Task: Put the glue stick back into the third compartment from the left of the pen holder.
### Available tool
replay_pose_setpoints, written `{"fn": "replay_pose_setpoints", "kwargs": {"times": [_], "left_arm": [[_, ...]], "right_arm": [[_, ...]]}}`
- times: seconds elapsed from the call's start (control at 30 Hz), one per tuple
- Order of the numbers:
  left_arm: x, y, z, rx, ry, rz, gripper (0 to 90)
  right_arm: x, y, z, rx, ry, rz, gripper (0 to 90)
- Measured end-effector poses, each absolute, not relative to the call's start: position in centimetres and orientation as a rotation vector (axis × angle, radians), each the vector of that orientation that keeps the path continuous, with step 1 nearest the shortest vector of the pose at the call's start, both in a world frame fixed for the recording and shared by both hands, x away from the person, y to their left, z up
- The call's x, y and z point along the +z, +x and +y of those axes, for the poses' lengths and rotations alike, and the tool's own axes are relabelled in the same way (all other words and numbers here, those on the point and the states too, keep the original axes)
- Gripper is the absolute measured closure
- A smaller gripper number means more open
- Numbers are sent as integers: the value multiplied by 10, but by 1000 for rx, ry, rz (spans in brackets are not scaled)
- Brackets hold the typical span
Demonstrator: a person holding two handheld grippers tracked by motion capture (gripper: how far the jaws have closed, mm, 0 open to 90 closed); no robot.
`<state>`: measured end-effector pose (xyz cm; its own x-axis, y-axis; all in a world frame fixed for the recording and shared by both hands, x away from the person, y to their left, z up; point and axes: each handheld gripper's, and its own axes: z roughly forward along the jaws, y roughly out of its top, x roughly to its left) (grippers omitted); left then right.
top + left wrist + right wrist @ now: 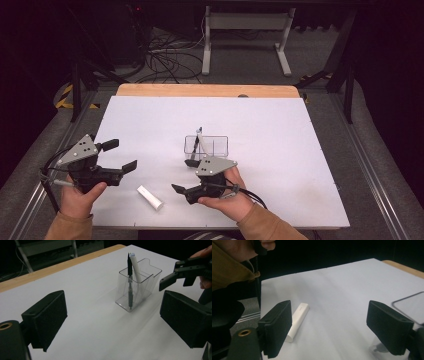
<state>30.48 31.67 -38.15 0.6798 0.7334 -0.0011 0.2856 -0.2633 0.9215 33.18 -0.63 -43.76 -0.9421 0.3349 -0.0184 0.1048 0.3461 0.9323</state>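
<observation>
A clear plastic holder (220,146) stands mid-table with a black pen (196,143) upright in it. The left gripper view shows the holder (145,287), the black pen (129,282) and a white pen (136,266) leaning beside it. A white capped marker (150,197) lies flat near the front edge; in the right gripper view the marker (298,320) sits just beyond the left jaw. My left gripper (122,155) is open and holds nothing, left of the holder. My right gripper (183,175) is open too, between holder and marker, pointing left.
The white board (280,165) covers a wooden tabletop whose far edge (207,90) shows. A person's sleeve (229,267) is at the upper left of the right gripper view. Cables and a white table frame (245,30) stand on the floor beyond.
</observation>
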Motion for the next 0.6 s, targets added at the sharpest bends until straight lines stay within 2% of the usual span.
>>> {"fn": "replay_pose_setpoints", "kwargs": {"times": [0.23, 0.6], "left_arm": [[-382, 305, 317, 530, 1840, 810, 80], [-382, 305, 319, 536, 1837, 811, 82]], "right_arm": [[-447, 328, 16, 1580, 376, 2491, 295], [-460, 322, 40, 1509, 329, 2577, 320]]}}
